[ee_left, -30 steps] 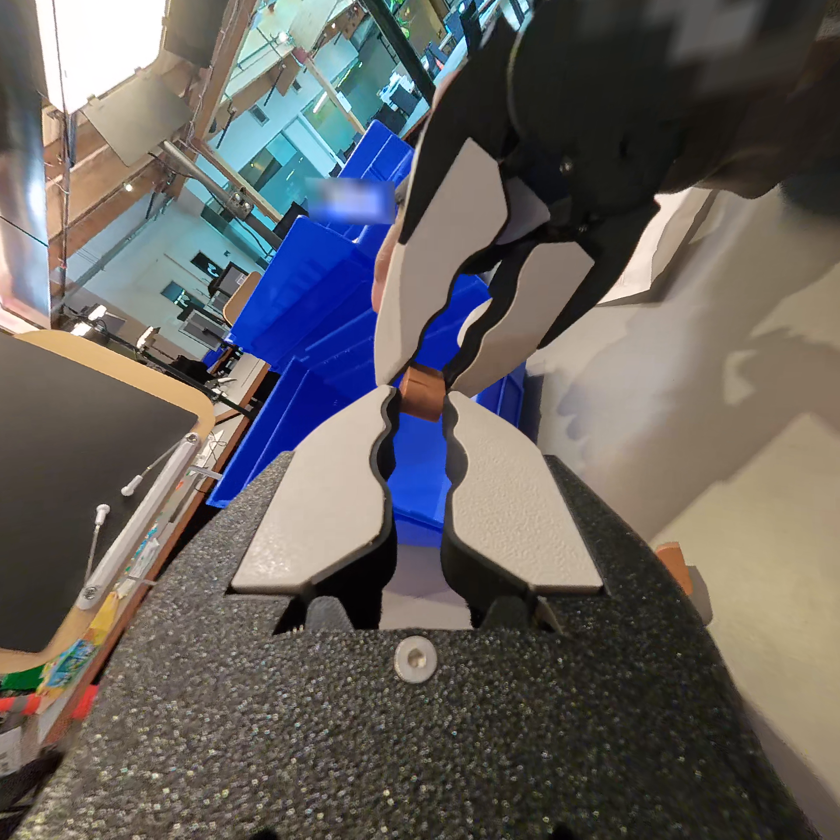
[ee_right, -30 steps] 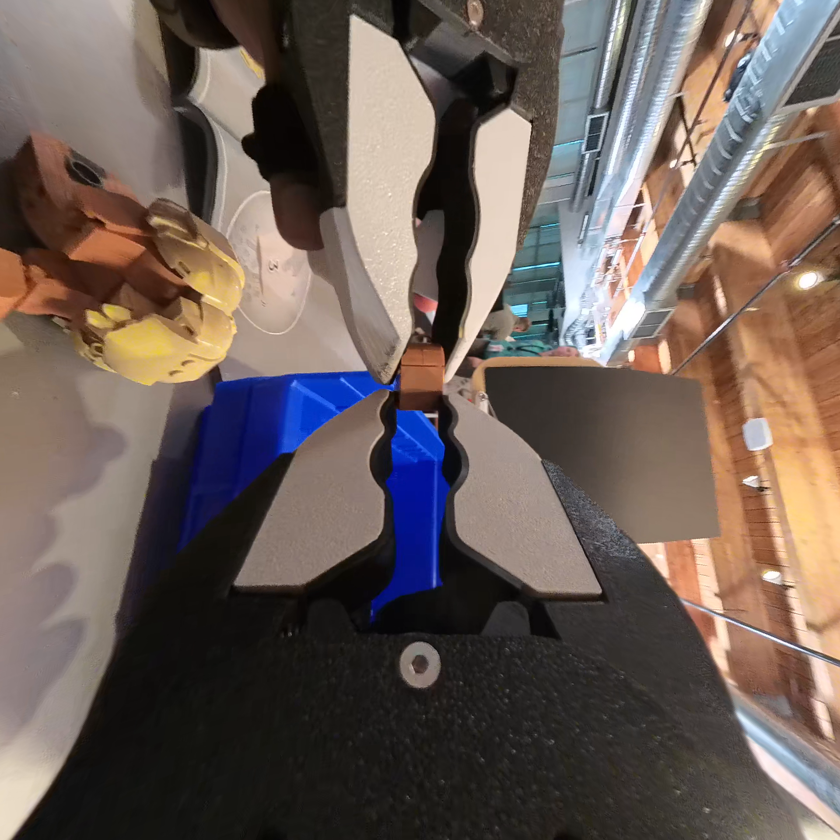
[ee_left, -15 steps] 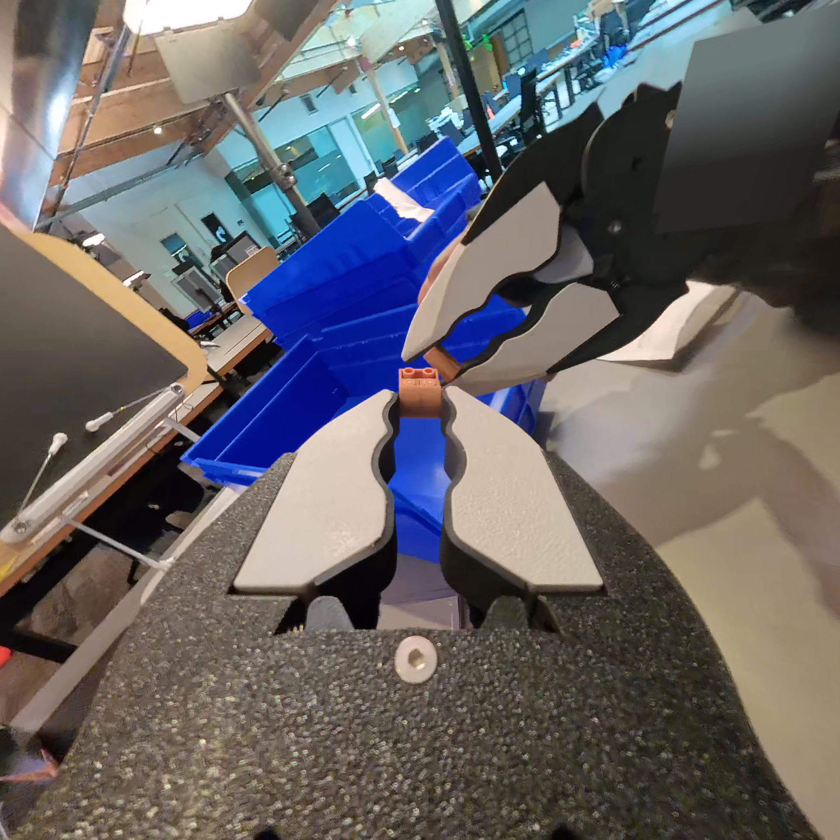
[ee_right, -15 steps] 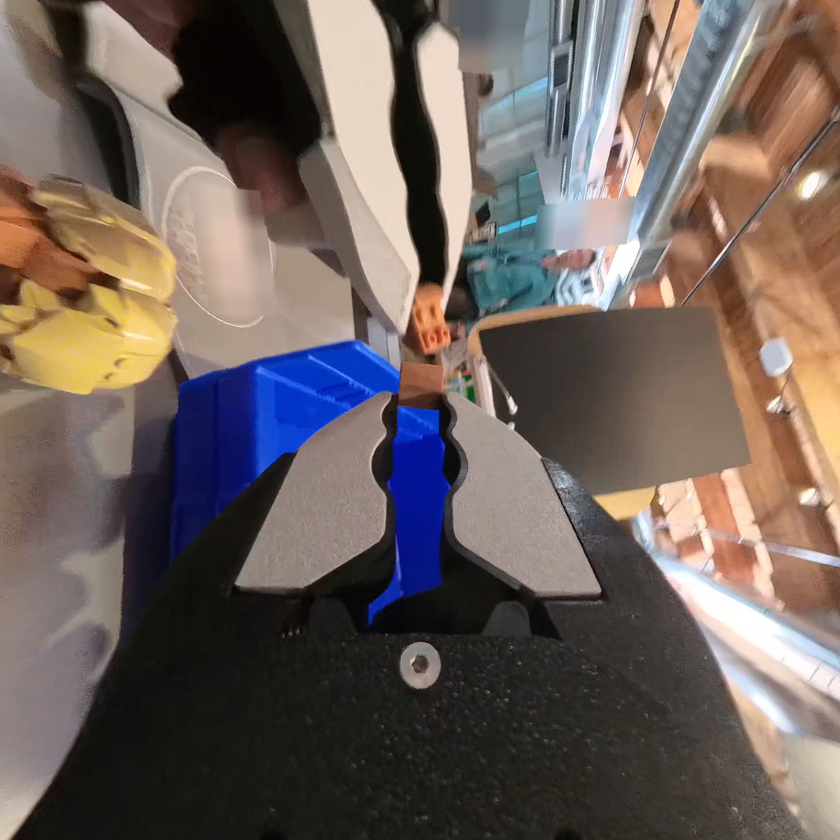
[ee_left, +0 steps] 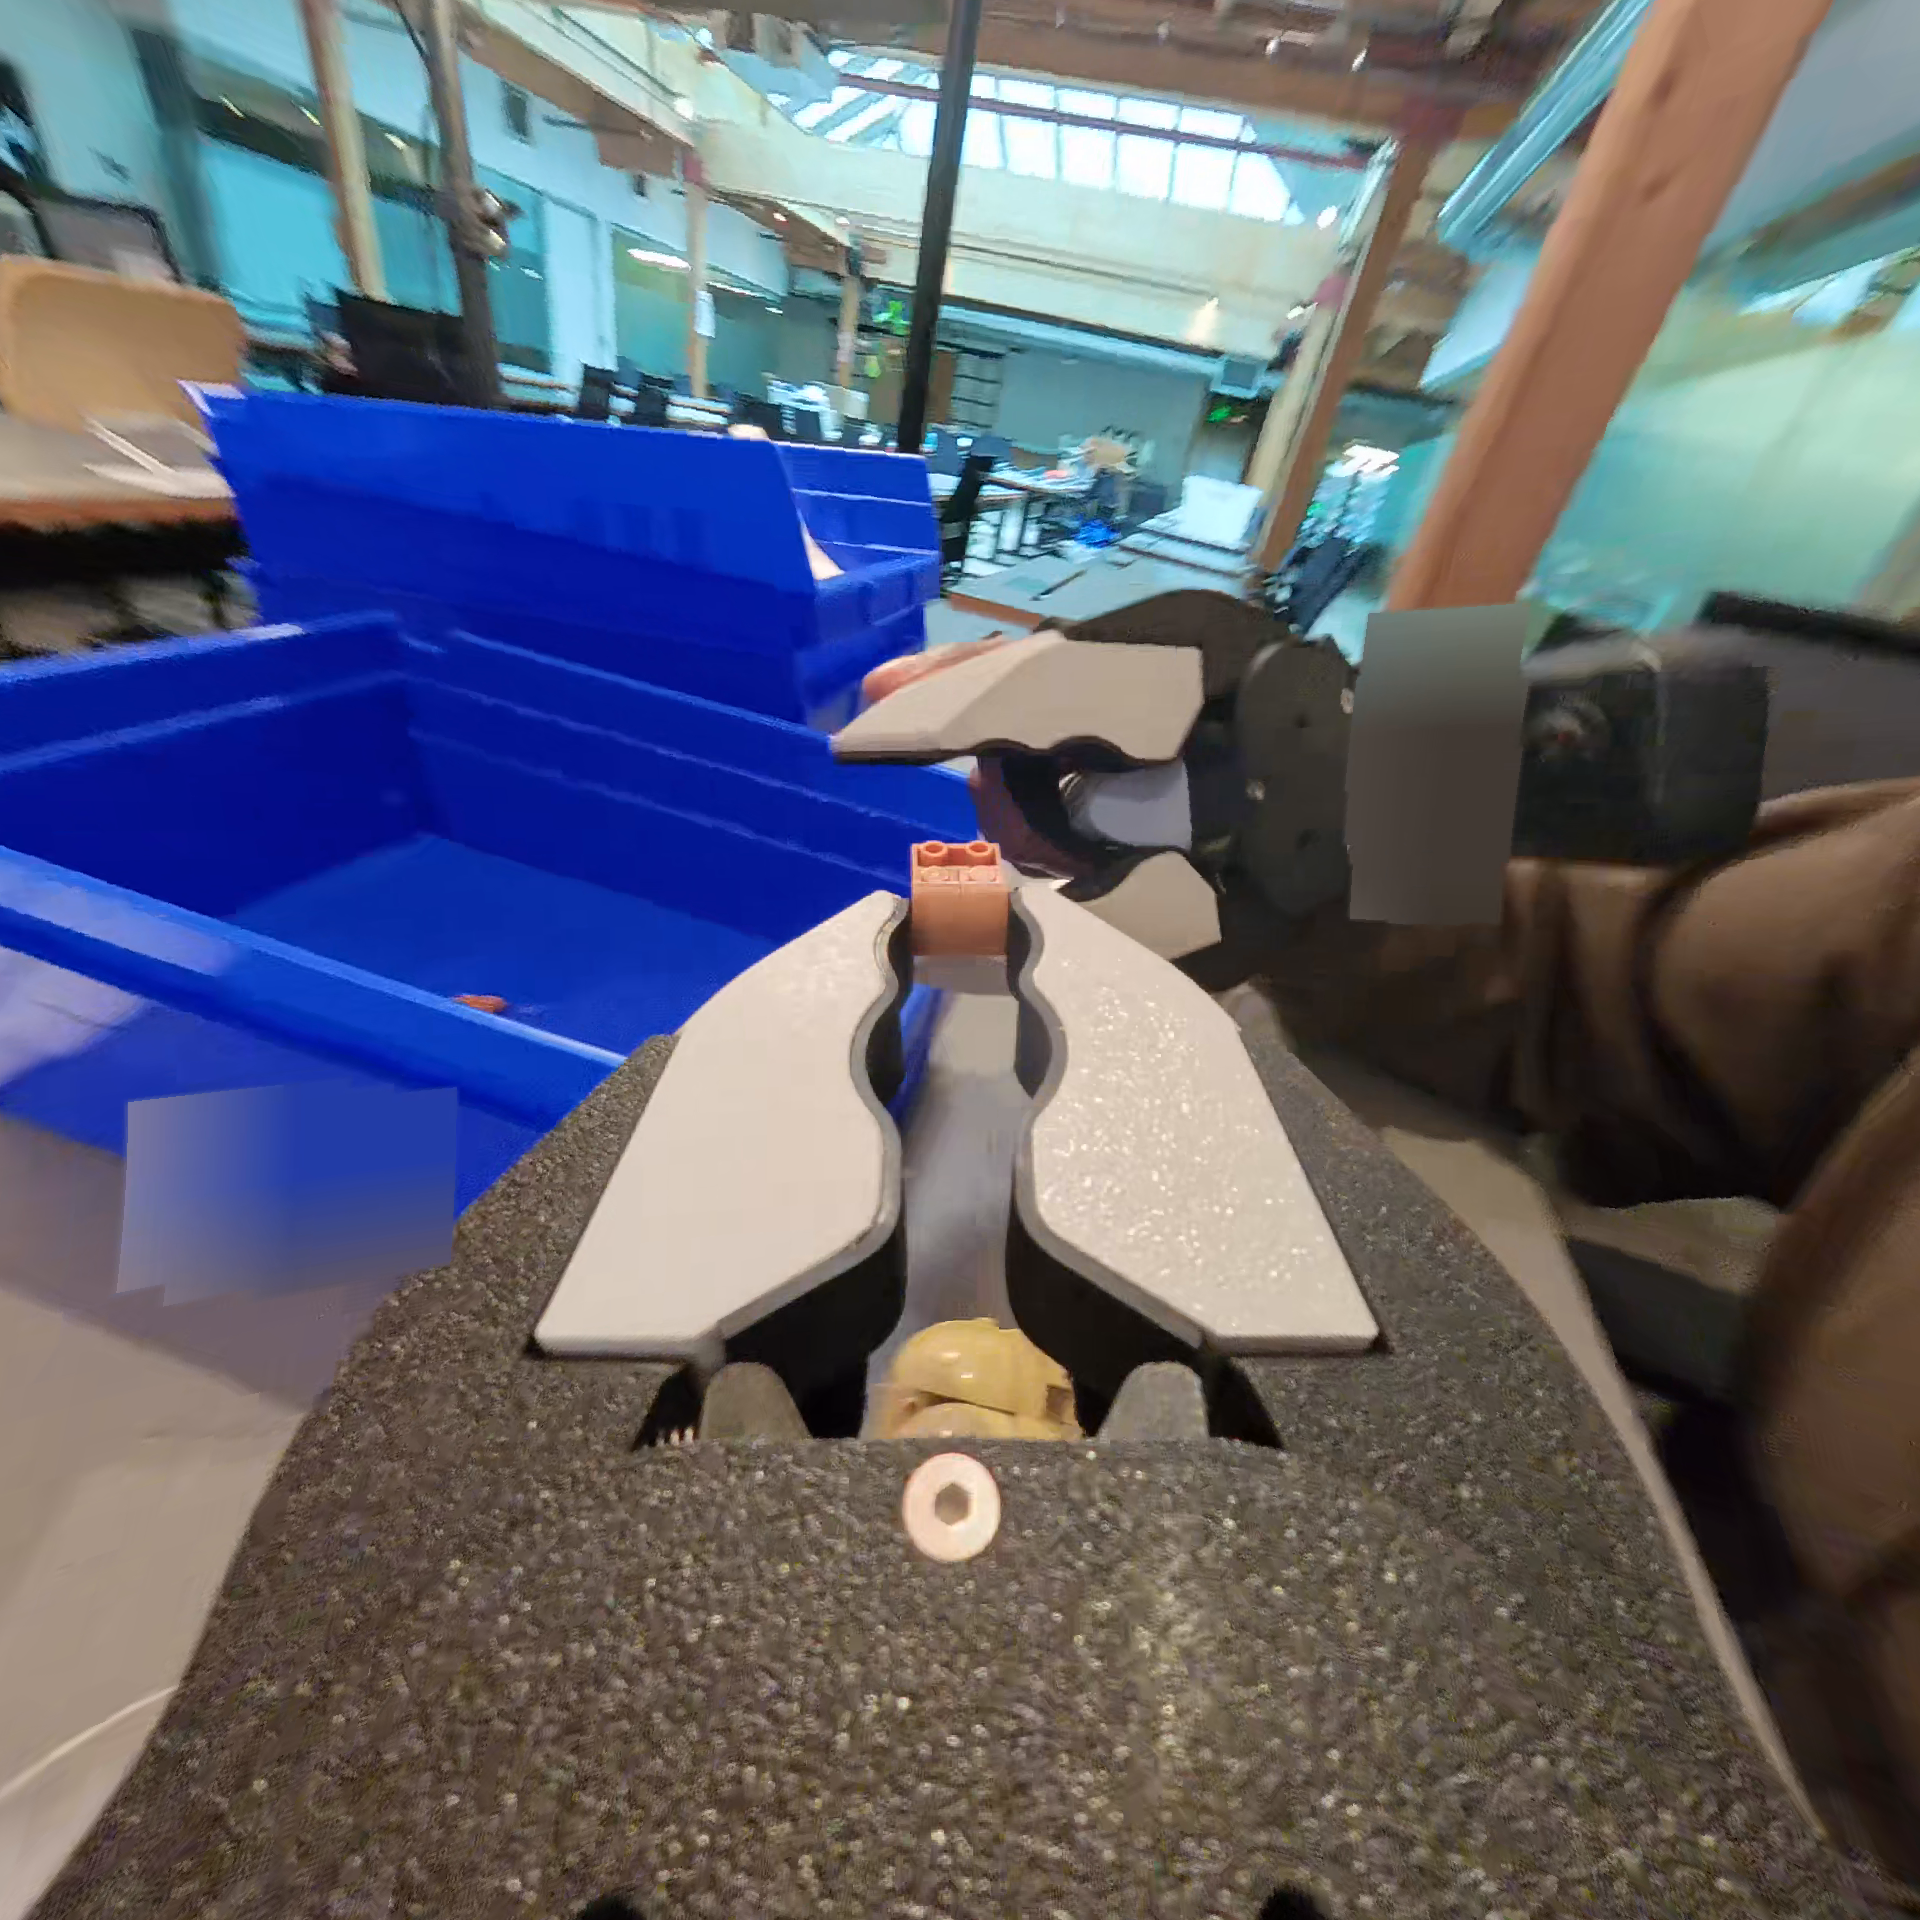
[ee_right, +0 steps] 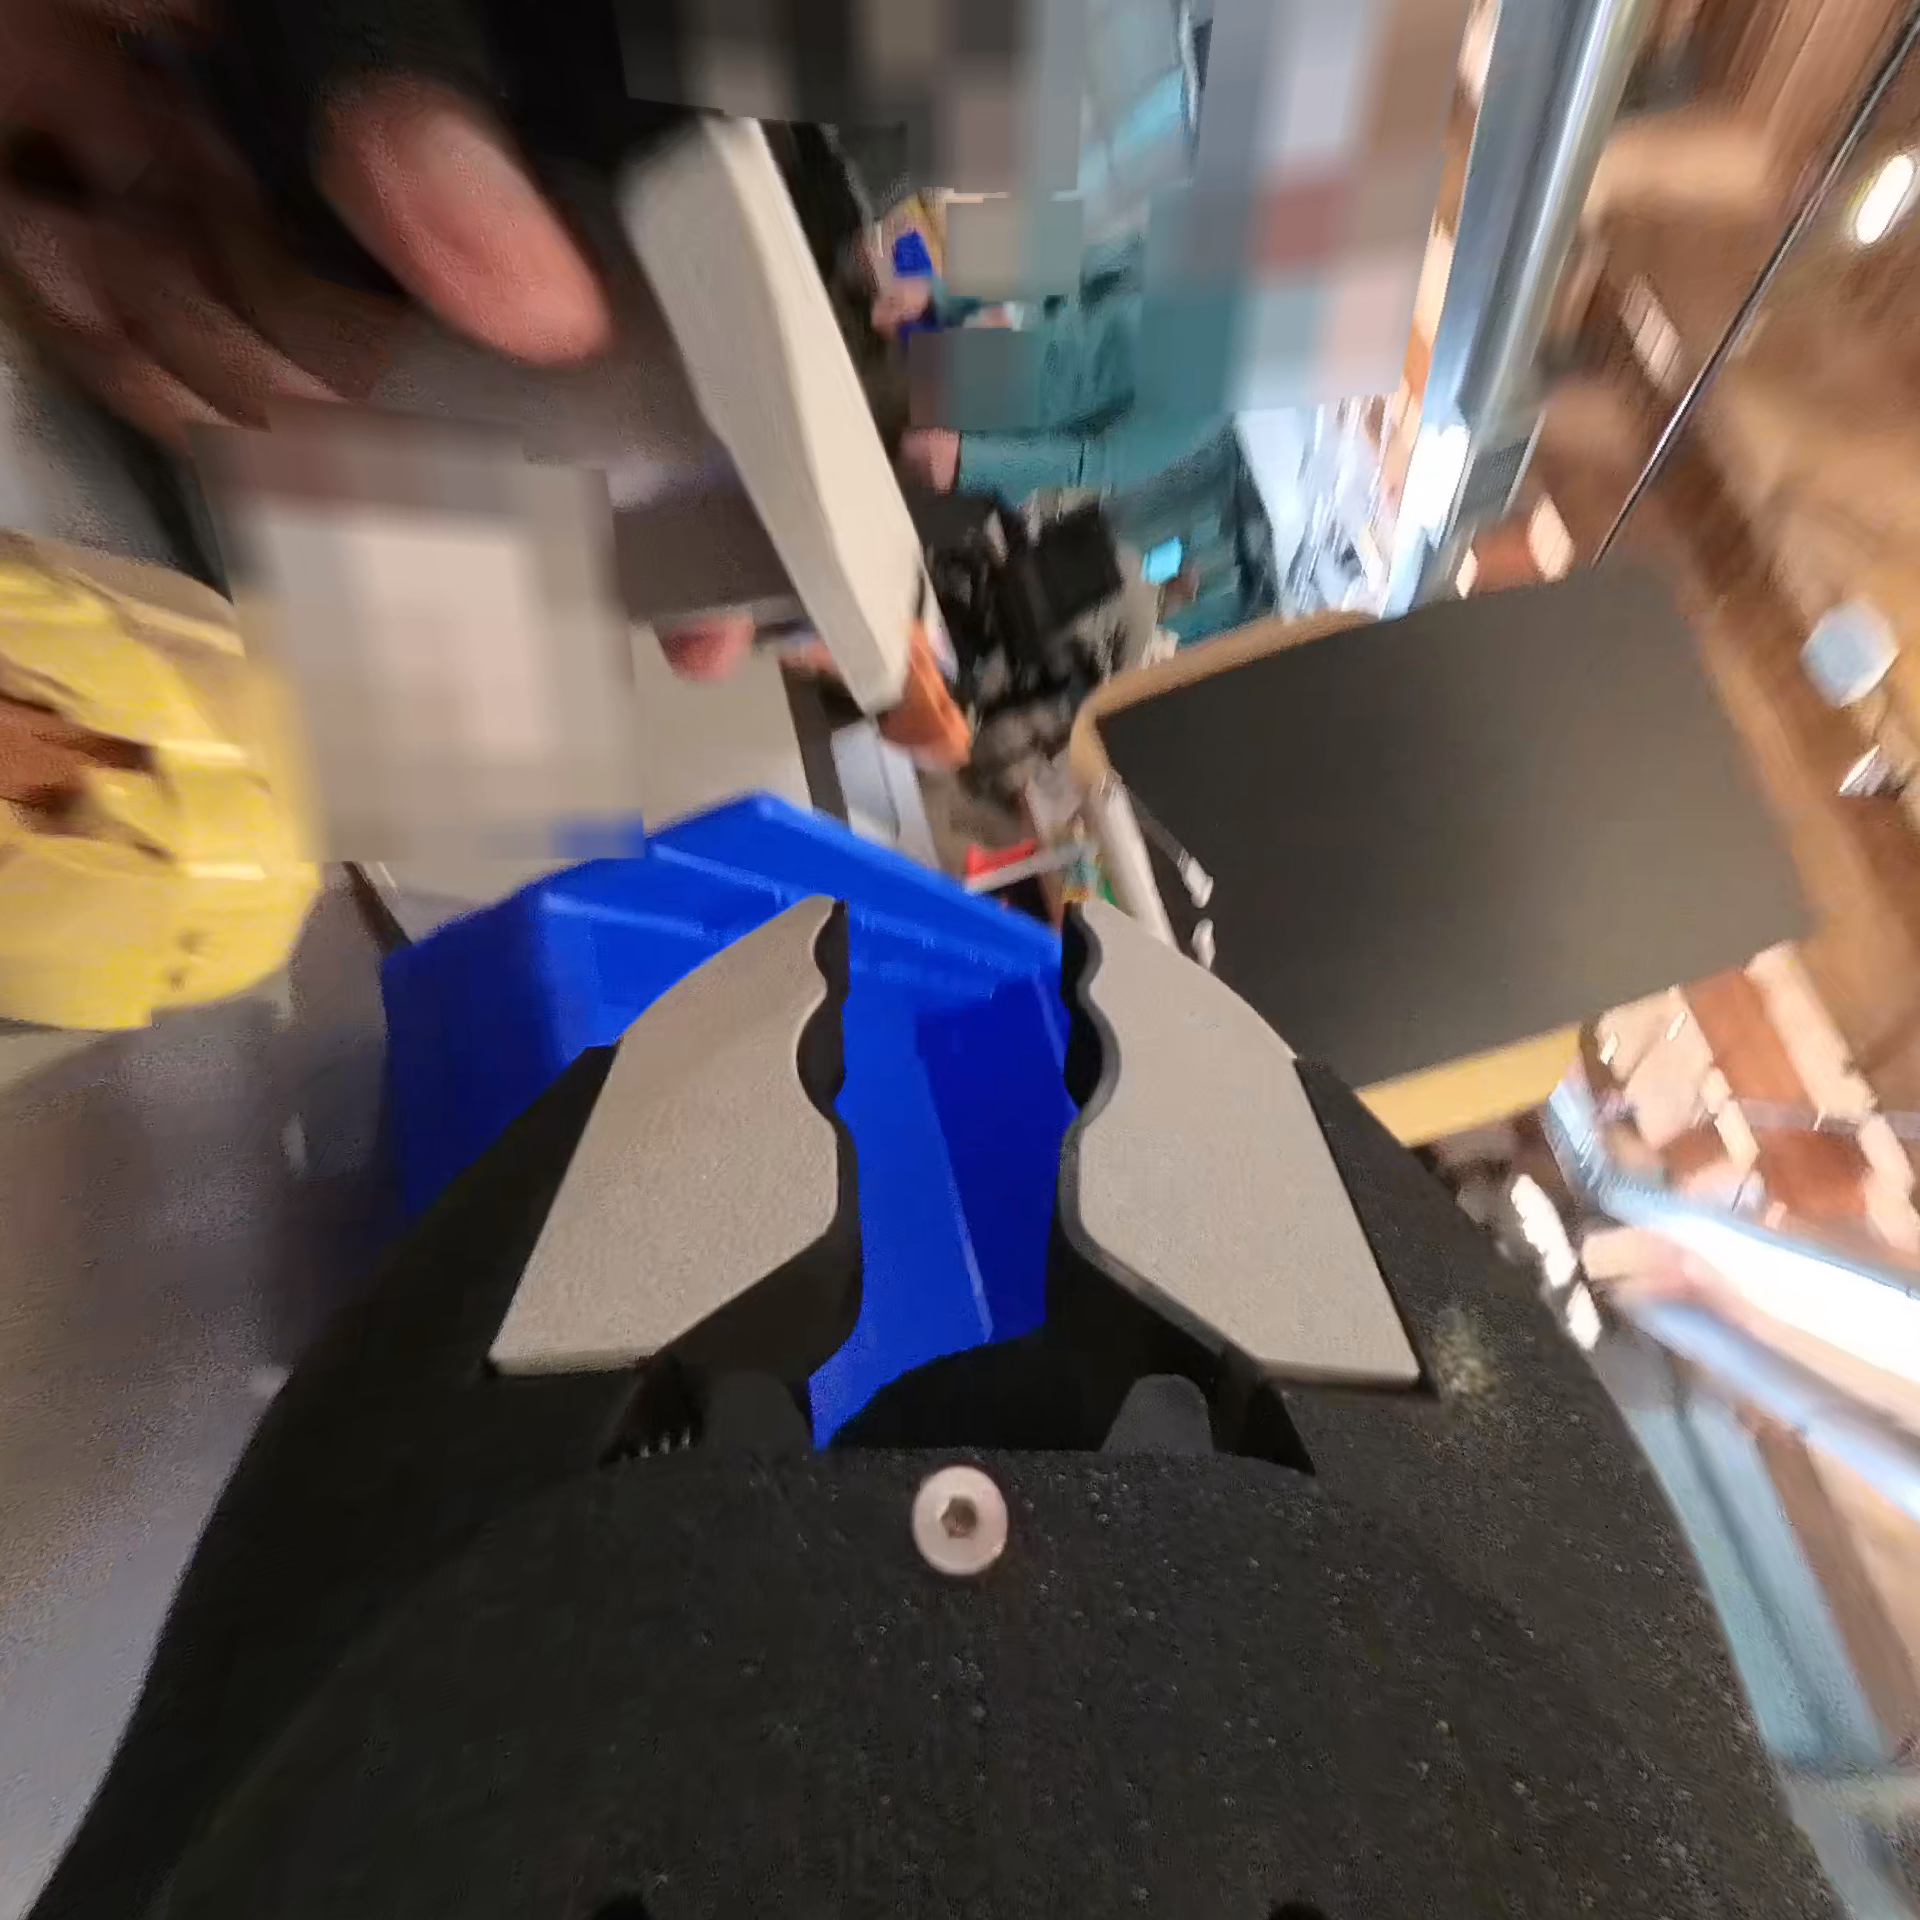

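Observation:
My left gripper [ee_left: 958, 935] is shut on a small brown studded brick [ee_left: 957, 896], pinched between both fingertips, studs facing away. It shows blurred at the top of the right wrist view, its brick [ee_right: 930, 712] at the fingertip. My right gripper [ee_right: 951, 920] is open with nothing between its pads. In the left wrist view it [ee_left: 987, 816] hovers just right of the brick with its jaws apart, next to the blue bin [ee_left: 312, 987]. A small brown piece [ee_left: 480, 1003] lies on the bin's floor.
More blue bins [ee_left: 540, 520] are stacked behind. A yellow and brown brick model [ee_right: 125, 810] sits on the grey table [ee_left: 156, 1455] and shows beneath my left fingers [ee_left: 977, 1382]. A black panel [ee_right: 1455, 883] stands past the bin. A person's sleeve [ee_left: 1714, 1039] is at right. My left and right fingertips are right by each other.
My right gripper has opened, and the brown piece it held half a second ago is gone from its pads. The two grippers have drawn apart. The left keeps its brick.

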Demonstrator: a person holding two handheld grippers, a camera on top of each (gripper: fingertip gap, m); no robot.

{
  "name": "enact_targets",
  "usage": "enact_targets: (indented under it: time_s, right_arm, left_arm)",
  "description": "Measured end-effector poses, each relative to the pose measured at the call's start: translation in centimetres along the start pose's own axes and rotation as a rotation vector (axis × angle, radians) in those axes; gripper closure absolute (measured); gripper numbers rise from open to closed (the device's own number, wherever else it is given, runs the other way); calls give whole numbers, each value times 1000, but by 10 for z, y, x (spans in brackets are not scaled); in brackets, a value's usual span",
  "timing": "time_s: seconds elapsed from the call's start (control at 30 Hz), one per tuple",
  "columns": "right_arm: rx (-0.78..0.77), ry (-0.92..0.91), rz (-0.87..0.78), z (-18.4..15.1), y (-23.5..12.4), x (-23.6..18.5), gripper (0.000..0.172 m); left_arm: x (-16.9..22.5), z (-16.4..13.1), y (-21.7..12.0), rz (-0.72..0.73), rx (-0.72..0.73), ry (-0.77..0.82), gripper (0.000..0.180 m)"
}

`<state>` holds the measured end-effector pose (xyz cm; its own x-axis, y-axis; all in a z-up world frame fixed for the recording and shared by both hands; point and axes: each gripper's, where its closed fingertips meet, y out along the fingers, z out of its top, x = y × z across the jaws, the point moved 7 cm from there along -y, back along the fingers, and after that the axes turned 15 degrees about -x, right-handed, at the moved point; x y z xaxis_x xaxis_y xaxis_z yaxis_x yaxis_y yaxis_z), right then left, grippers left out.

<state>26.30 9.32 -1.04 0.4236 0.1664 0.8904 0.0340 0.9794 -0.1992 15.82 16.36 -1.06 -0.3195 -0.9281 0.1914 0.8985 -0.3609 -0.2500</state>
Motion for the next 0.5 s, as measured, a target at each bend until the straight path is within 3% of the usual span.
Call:
enact_targets:
  time_s: [0.23,0.33,0.5]
  right_arm:
    - [118,-80,-76,19,-13,-7,148]
    - [147,-75,-58,21,-16,-9,159]
    - [140,0,45,21,-17,-6,159]
  left_arm:
    - [2,-3,3,-113,-31,-56,163]
    - [4,-1,3,-155,-15,-75,163]
    - [5,-1,2,-160,-8,-12,162]
